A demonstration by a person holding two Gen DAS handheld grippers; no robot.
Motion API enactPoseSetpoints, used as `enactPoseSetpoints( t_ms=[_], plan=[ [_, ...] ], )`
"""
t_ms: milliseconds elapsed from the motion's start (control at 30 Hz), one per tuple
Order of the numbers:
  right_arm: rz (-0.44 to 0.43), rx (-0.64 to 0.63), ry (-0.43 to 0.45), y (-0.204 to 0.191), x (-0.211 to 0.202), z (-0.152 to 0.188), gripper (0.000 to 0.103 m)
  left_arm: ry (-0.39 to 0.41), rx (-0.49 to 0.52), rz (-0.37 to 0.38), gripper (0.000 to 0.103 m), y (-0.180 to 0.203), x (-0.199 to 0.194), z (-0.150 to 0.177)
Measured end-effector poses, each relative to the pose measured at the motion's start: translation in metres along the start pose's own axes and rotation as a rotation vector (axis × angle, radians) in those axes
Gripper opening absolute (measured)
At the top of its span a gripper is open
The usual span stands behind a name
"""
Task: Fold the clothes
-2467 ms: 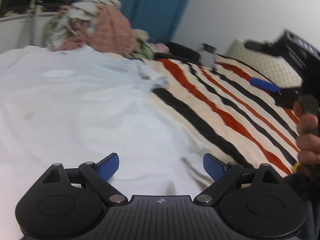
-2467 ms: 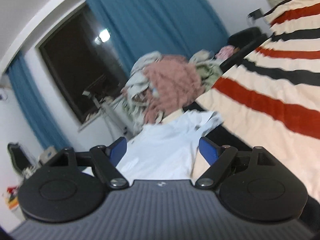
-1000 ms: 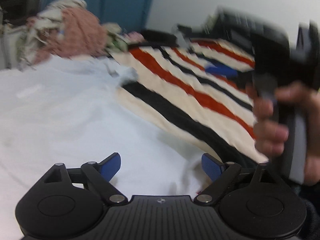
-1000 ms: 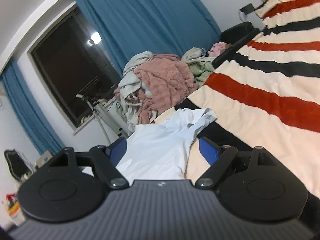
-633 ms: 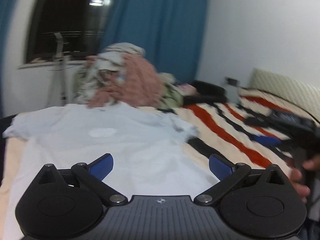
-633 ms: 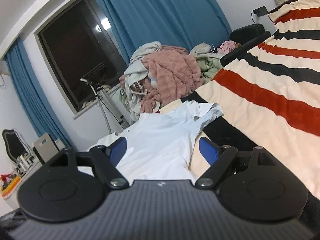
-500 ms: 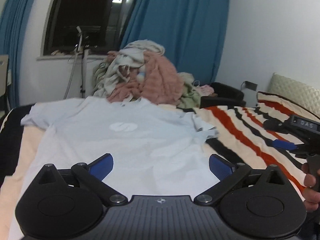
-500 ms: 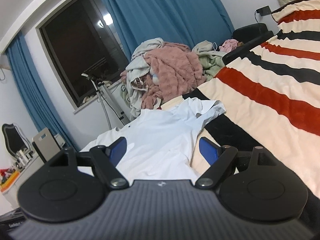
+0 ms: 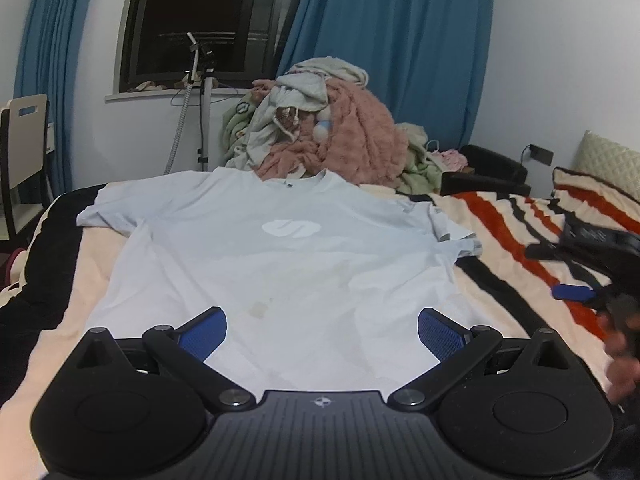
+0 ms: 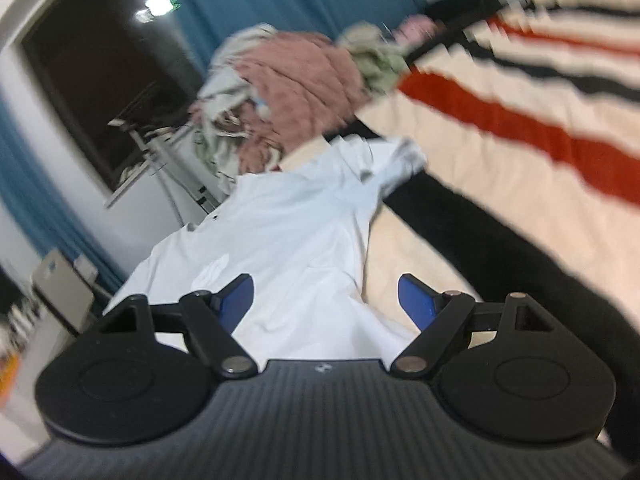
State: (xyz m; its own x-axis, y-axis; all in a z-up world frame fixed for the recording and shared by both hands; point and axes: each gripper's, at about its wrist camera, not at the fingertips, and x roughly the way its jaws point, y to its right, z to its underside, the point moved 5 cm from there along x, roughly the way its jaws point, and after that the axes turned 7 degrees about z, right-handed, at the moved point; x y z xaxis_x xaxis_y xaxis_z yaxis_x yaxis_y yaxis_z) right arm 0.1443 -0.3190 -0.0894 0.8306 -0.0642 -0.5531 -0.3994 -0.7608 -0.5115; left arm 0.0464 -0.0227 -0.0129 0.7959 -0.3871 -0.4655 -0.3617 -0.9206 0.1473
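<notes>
1. Blue curtains (image 9: 384,52) hang on both sides of a dark window (image 9: 208,20) at the far wall, and below it a heap of clothes (image 9: 320,128), pink, grey and green, is piled at the far end of the bed.
2. Across the bed lies a striped blanket (image 9: 512,236) in cream, black and red.
3. On that blanket a pale blue T-shirt (image 9: 280,248) is spread out flat, front side up, with a white logo on the chest and the collar toward the clothes heap. One sleeve lies smooth at the left of the left wrist view; the other is crumpled at the right.
4. The left tongs (image 9: 322,334) hover over the shirt's lower part. Their jaws have just been opening and now stand wide apart, with nothing clamped between them.
5. The right tongs (image 10: 325,304) stand open above the shirt's side edge and grip nothing; that view is blurred.
6. At the right edge of the left wrist view, a hand (image 9: 624,356) holds the right tongs.
</notes>
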Motion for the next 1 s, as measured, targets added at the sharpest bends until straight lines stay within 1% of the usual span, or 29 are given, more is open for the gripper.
enactPoseSetpoints(
  t_ms=[67, 167, 300, 367, 433, 500, 533, 600, 733, 800, 933, 1000],
  plan=[
    [-0.009, 0.06, -0.029, 0.0, 0.024, -0.008, 0.081, -0.002, 0.001, -0.016, 0.103, -0.003, 0.001, 0.002],
    [-0.018, 0.069, -0.004, -0.004, 0.059, -0.021, 0.081, -0.016, 0.011, -0.055, 0.103, -0.006, 0.004, 0.006],
    [-0.102, 0.122, -0.001, 0.001, 0.1, -0.034, 0.081, -0.049, 0.017, -0.08, 0.103, -0.011, 0.011, 0.014],
    [-0.109, 0.136, 0.001, 0.007, 0.119, -0.04, 0.081, -0.068, 0.024, -0.084, 0.103, -0.012, 0.018, 0.018],
    [-0.102, 0.143, -0.003, 0.014, 0.138, -0.046, 0.081, -0.084, 0.034, -0.089, 0.103, -0.013, 0.025, 0.022],
    [-0.084, 0.146, -0.009, 0.023, 0.16, -0.05, 0.076, -0.092, 0.052, -0.095, 0.103, -0.013, 0.031, 0.025],
    [-0.068, 0.143, -0.016, 0.027, 0.17, -0.052, 0.076, -0.094, 0.062, -0.098, 0.103, -0.012, 0.034, 0.027],
    [-0.018, 0.127, -0.029, 0.034, 0.193, -0.055, 0.072, -0.095, 0.07, -0.098, 0.103, -0.012, 0.04, 0.029],
    [0.026, 0.072, -0.027, 0.047, 0.237, -0.062, 0.069, -0.106, 0.057, -0.076, 0.103, -0.011, 0.051, 0.033],
    [0.007, 0.07, 0.001, 0.053, 0.254, -0.067, 0.069, -0.105, 0.047, -0.074, 0.103, -0.012, 0.056, 0.034],
    [-0.078, 0.089, 0.098, 0.051, 0.282, -0.081, 0.069, -0.101, 0.023, -0.065, 0.103, -0.017, 0.07, 0.032],
    [-0.102, 0.067, 0.144, 0.045, 0.295, -0.088, 0.066, -0.08, 0.01, -0.064, 0.103, -0.019, 0.074, 0.031]
  ],
)
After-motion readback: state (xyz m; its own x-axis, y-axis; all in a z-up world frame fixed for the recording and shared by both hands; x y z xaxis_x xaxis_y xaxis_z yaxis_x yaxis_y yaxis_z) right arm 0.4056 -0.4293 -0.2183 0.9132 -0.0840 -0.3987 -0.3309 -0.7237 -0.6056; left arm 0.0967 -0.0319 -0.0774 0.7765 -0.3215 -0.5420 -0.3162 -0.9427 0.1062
